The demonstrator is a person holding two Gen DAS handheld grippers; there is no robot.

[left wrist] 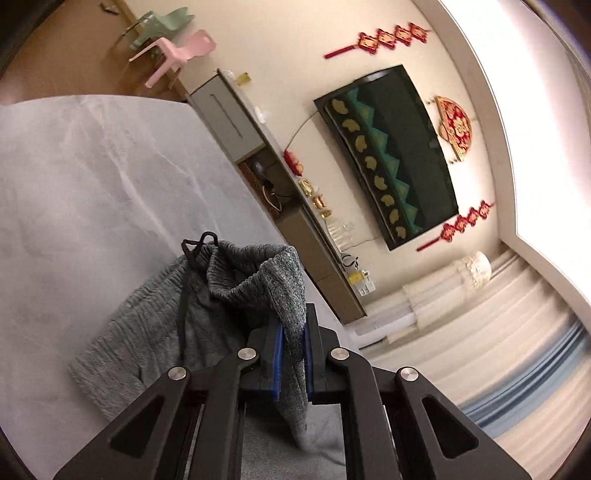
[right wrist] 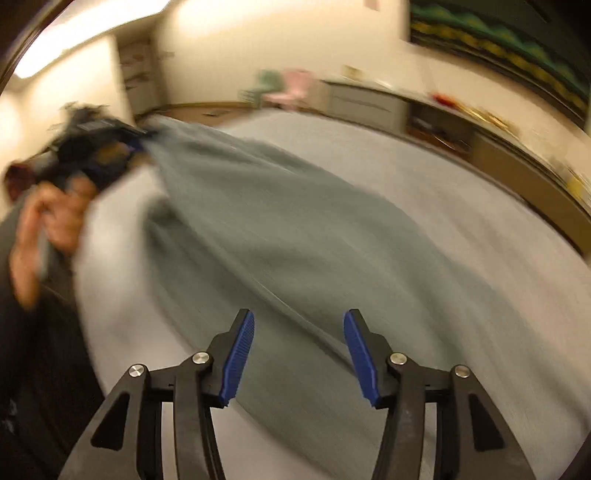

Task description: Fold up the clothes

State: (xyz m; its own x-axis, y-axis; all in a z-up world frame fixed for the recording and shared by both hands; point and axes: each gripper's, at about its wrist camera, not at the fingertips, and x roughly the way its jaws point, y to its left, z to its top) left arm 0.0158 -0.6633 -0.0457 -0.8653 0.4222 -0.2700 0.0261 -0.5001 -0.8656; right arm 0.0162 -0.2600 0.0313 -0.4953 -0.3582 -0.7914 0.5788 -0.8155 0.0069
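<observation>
A grey knitted garment (left wrist: 155, 325) with a black drawstring (left wrist: 183, 295) hangs from my left gripper (left wrist: 293, 332), which is shut on its waistband edge and holds it above the pale grey table (left wrist: 74, 166). In the blurred right wrist view the same grey garment (right wrist: 277, 221) stretches across the table from the left gripper (right wrist: 96, 151), held by a hand (right wrist: 48, 218) at the upper left. My right gripper (right wrist: 299, 332) stands open just above the cloth, nothing between its blue pads (right wrist: 238, 354).
A long low cabinet (left wrist: 295, 206) with small items runs along the wall under a dark television (left wrist: 388, 155). Red wall decorations (left wrist: 391, 37), pale curtains (left wrist: 498, 332), and pink (left wrist: 177, 51) and green (left wrist: 159, 26) chairs stand farther off. A person's dark sleeve (right wrist: 33, 350) is at the left.
</observation>
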